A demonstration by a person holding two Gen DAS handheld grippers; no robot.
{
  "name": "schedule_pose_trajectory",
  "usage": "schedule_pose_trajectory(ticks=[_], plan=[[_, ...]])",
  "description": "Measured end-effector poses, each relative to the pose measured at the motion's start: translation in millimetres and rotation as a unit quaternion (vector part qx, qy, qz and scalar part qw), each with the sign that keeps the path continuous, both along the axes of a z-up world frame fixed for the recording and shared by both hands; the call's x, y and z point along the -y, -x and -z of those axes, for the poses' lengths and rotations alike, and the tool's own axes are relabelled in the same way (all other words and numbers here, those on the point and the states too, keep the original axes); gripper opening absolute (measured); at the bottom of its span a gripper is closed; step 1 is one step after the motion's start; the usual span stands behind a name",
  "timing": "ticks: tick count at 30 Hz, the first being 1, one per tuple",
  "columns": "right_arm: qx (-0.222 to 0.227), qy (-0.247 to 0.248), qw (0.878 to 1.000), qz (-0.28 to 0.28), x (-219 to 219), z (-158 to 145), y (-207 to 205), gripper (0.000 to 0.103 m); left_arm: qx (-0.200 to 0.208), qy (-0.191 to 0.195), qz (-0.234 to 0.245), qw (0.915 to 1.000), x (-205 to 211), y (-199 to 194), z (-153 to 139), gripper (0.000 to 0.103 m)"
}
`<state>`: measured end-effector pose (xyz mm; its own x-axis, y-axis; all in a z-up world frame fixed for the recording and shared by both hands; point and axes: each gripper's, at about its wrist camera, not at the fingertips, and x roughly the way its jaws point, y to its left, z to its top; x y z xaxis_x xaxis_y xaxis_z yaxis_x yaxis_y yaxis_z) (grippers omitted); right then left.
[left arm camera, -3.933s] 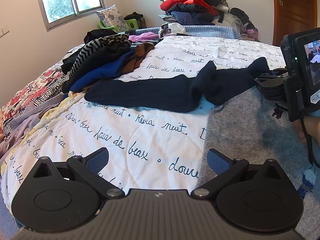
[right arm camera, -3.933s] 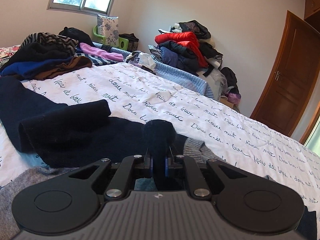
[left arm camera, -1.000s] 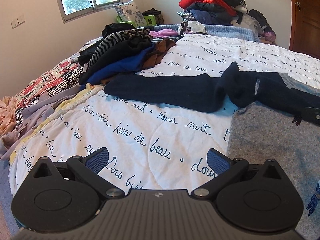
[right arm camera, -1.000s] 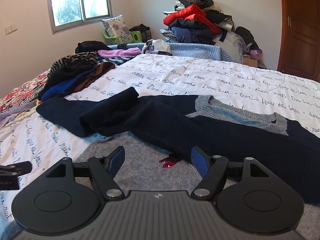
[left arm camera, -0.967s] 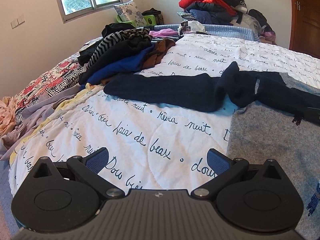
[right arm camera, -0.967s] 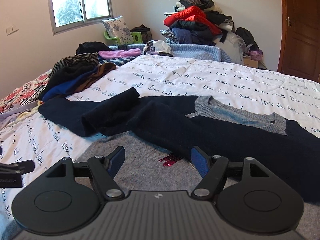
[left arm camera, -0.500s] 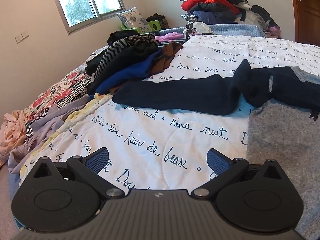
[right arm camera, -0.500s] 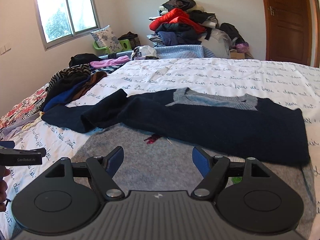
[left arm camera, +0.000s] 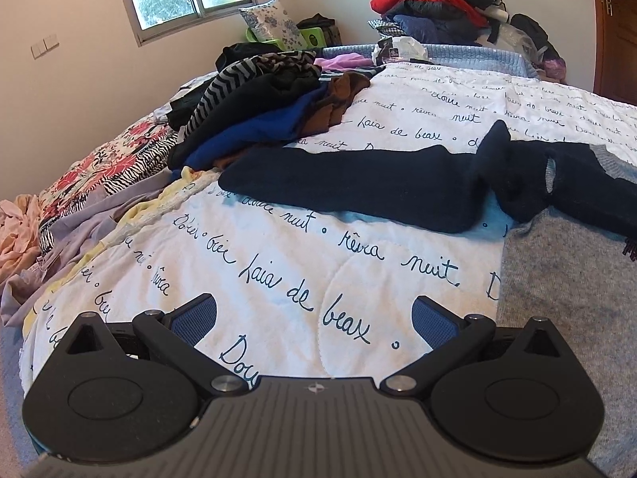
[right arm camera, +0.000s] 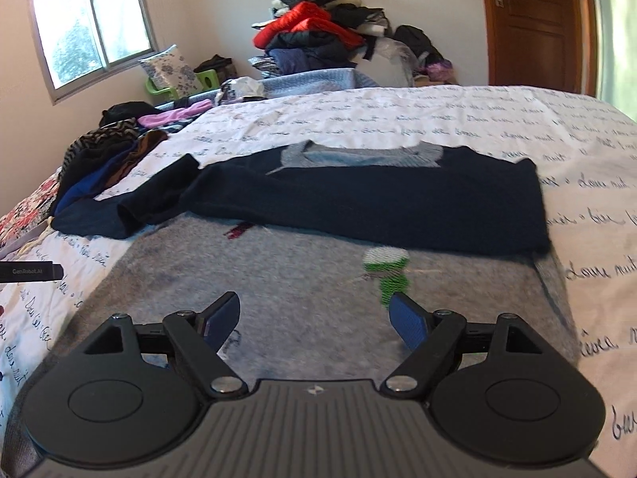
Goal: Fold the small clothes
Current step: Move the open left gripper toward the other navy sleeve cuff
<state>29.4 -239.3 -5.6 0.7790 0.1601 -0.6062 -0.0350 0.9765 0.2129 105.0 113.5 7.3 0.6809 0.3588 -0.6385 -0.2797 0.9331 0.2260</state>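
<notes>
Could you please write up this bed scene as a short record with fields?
surface: white quilt with dark script
garment: navy and grey knitted sweater, one sleeve stretched out flat
pile: heap of dark and striped clothes beyond that sleeve
left gripper: open, over bare quilt
right gripper: jaws just been opening, nothing between them, over the sweater's grey part

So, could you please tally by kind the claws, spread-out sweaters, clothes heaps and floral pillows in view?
Claws: 2, left claw open, right claw just been opening wider, nothing between its jaws.
Spread-out sweater: 1, navy and grey.
Clothes heaps: 2, bed heap and wall heap.
Floral pillow: 1.
Total: 6.
</notes>
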Motion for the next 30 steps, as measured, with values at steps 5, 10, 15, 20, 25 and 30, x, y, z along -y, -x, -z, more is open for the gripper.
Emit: schedule_pose_trajectory(ticks=[5,10,15,20,25,30], plan=[[-0.001,-0.006,1.000,0.028,18,1,8,0.083,-0.008,0.012,-0.001,0.9999,-3,-7,2,0.103],[0.002,-0.011,0.999,0.040,23,2,10,0.083,-0.006,0.004,-0.006,1.0000,-4,-14,3,0.103],[-0.004,-0.013,0.999,0.033,19,7,9,0.083,0.006,0.021,-0.019,0.9996,-14,-23,0,0.103],[-0.006,-0.013,0.999,0.029,16,9,9,0.083,0.016,0.032,-0.049,0.9981,-32,-37,-2,0.103],[-0.008,-0.016,0.999,0.032,18,10,10,0.083,0.019,0.048,-0.061,0.9968,-41,-47,-2,0.103],[-0.013,-0.018,0.999,0.035,19,13,9,0.083,0.018,0.050,-0.064,0.9966,-41,-52,1,0.103]])
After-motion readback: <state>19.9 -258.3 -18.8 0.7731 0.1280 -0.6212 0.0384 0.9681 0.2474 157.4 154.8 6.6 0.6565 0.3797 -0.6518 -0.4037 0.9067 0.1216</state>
